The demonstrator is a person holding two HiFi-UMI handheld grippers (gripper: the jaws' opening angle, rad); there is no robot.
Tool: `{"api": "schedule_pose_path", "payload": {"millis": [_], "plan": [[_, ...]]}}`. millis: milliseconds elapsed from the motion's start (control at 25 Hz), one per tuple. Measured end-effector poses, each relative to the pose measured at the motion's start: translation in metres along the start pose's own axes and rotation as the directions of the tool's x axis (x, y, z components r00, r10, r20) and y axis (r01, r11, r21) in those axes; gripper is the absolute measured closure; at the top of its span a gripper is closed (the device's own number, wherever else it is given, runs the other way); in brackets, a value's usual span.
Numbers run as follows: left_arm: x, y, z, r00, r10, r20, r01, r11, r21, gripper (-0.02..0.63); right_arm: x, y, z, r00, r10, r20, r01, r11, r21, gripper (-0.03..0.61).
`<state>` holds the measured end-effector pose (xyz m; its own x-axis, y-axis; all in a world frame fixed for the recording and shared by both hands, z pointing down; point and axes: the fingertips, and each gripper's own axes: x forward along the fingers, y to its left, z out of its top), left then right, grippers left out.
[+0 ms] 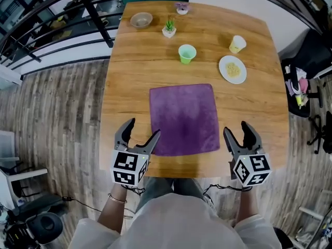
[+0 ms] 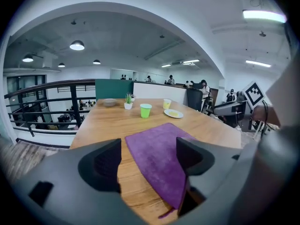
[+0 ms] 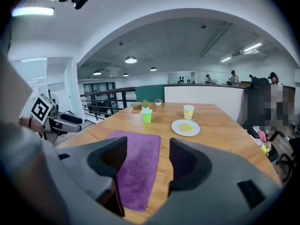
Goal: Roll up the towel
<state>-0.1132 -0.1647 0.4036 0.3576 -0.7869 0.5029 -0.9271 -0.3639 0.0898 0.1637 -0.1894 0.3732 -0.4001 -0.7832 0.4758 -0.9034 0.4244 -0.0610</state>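
Observation:
A purple towel (image 1: 184,119) lies flat on the wooden table (image 1: 129,77), its near edge close to the table's front edge. My left gripper (image 1: 142,129) hovers open at the towel's near left corner, with its inner finger (image 1: 154,136) over the left edge. In the left gripper view the towel (image 2: 157,151) runs between the spread jaws of the left gripper (image 2: 149,161), and nothing is gripped. My right gripper (image 1: 237,129) is open by the near right corner. In the right gripper view the right gripper (image 3: 147,165) frames the towel's (image 3: 138,165) right edge.
Beyond the towel stand a green cup (image 1: 187,53), a yellow cup (image 1: 237,43), a white plate of food (image 1: 232,69), a small potted plant (image 1: 169,29), a bowl (image 1: 141,19) and a little flower pot (image 1: 182,8). A dark railing (image 1: 78,4) runs at the far left.

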Motion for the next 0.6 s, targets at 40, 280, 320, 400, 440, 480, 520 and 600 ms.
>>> {"api": "schedule_pose_path", "payload": {"millis": [40,280,320,400,440,480,520,600], "plan": [[0.001,-0.002,-0.005,1.000,-0.011,-0.017,0.011,1.000,0.006,0.248,0.002,0.001,-0.005,1.000,0.011,-0.016,-0.011,1.000,-0.004,0.299],[0.005,-0.014,-0.034,0.992,-0.065,-0.112,0.070,0.997,0.041,0.288,0.006,0.007,-0.036,0.991,0.072,-0.110,-0.076,0.997,-0.031,0.339],[0.005,-0.016,-0.040,0.989,-0.076,-0.129,0.084,0.995,0.052,0.290,0.007,0.009,-0.042,0.988,0.085,-0.129,-0.090,0.995,-0.038,0.344],[0.005,-0.022,-0.050,0.980,-0.104,-0.168,0.119,0.989,0.086,0.309,0.007,0.012,-0.053,0.980,0.111,-0.167,-0.122,0.991,-0.057,0.354],[0.005,-0.026,-0.055,0.975,-0.118,-0.187,0.139,0.985,0.104,0.318,0.008,0.014,-0.058,0.975,0.124,-0.185,-0.139,0.988,-0.067,0.356],[0.005,-0.029,-0.060,0.970,-0.133,-0.205,0.159,0.980,0.119,0.318,0.008,0.016,-0.062,0.970,0.137,-0.201,-0.155,0.985,-0.077,0.357],[0.005,-0.032,-0.064,0.963,-0.148,-0.224,0.180,0.975,0.132,0.318,0.009,0.018,-0.066,0.965,0.149,-0.216,-0.170,0.982,-0.087,0.361],[0.005,-0.040,-0.074,0.947,-0.183,-0.264,0.227,0.962,0.150,0.331,0.009,0.021,-0.073,0.955,0.171,-0.243,-0.200,0.974,-0.104,0.378]]}}
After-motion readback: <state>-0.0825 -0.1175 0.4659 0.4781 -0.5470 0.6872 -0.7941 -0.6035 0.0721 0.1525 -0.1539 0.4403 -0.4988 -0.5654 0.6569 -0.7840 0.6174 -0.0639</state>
